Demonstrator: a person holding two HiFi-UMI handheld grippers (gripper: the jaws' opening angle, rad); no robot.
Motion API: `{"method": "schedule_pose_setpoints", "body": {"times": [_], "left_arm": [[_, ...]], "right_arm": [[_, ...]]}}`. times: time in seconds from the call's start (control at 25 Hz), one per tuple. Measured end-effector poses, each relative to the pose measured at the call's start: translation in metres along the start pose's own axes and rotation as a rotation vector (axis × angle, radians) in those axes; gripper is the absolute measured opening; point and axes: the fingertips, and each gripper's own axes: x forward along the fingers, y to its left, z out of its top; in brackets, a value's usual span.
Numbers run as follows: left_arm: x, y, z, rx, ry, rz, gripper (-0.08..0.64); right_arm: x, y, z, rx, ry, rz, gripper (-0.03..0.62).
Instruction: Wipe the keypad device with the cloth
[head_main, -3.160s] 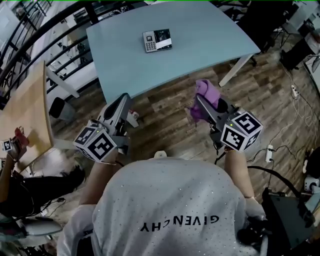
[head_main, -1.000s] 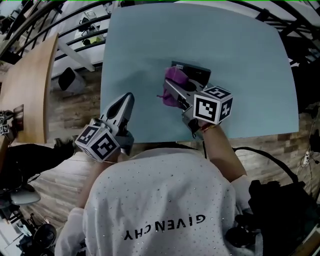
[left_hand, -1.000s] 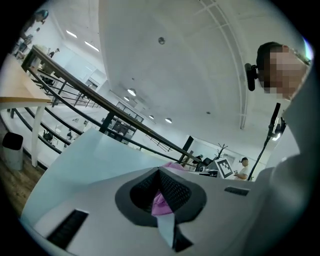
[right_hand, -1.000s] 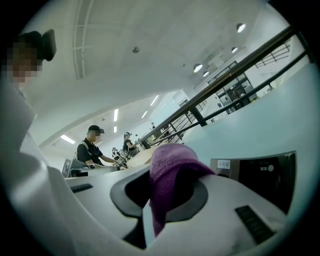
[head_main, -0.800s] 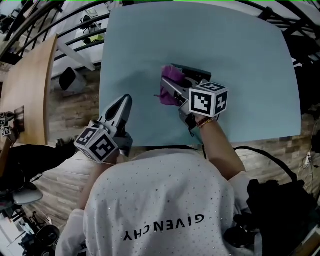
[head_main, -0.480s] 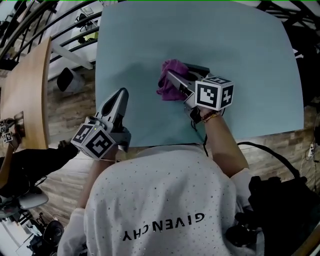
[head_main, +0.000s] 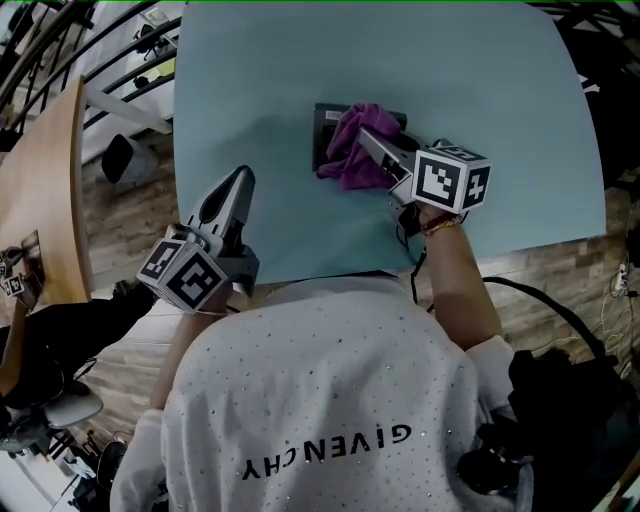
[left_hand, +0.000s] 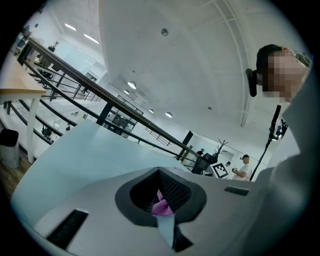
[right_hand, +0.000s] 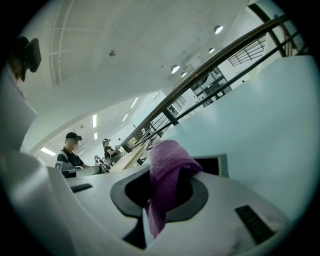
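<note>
The right tongs (head_main: 374, 150) pinch a crumpled purple cloth (head_main: 348, 152) against the dark flat keypad device (head_main: 324, 128). The left tongs (head_main: 238, 186) hover, pressed together.

A pale blue table (head_main: 480, 110) fills the middle of the room. Wood plank floor (head_main: 120, 215) lies on both sides of it. Left of the table stands a light wooden desk (head_main: 50, 190). Beyond the table's far edge runs a black railing (left_hand: 75, 76). Above the table, a white ceiling (left_hand: 165, 55) carries recessed lights (left_hand: 132, 85).
</note>
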Motion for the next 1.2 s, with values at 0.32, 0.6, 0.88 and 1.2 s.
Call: {"method": "schedule_pose_setpoints", "body": {"times": [0.32,0.6,0.88,1.2], "left_arm": [[0.000,0.007,-0.004,0.004,0.016,0.000,0.000],[-0.004,0.008,0.002,-0.003,-0.009,-0.017,0.000],[-0.014,0.013,0.008,-0.008,-0.030,-0.017,0.000],[-0.021,0.021,0.008,-0.029,-0.040,-0.026,0.000]], "right_arm": [[-0.018,-0.017,0.006,0.018,-0.028,-0.051,0.046],[-0.034,-0.028,0.006,0.025,-0.046,-0.102,0.046],[-0.050,-0.039,0.009,0.064,-0.083,-0.143,0.046],[-0.062,-0.045,0.011,0.045,-0.076,-0.249,0.046]]}}
